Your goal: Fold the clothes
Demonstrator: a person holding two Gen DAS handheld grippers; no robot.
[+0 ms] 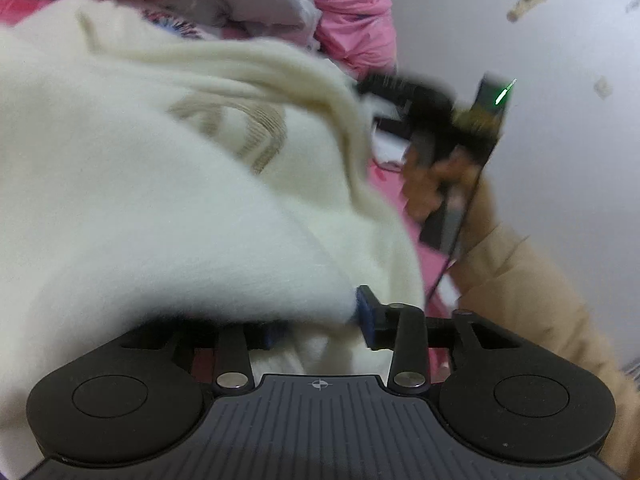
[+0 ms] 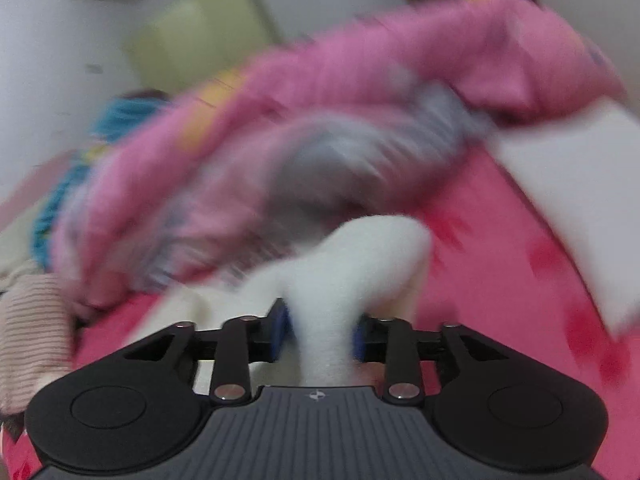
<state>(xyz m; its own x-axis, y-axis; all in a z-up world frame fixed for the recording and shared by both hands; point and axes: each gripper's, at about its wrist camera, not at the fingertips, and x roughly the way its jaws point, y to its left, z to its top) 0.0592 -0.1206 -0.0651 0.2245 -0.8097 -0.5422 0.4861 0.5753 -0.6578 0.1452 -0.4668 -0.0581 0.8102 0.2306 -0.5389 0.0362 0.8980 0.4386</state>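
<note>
Clearly mid-fold: cream sweater (image 1: 160, 208) raised and bunched, clamped in left gripper (image 1: 320, 322) and right gripper (image 2: 320, 328); pink heap (image 2: 320, 92) behind, seemingly unfolded.

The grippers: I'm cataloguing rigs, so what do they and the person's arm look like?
Each gripper, left gripper and right gripper, is black with blue finger pads, silver pivot screws, round side discs and a ribbed grey base bearing a small crosshair mark. The right unit shows a green light and a thin dark cable. The sleeve is tan.

Cream fleece garment (image 1: 160, 208), bunched and lifted, beige lettering showing.
</note>
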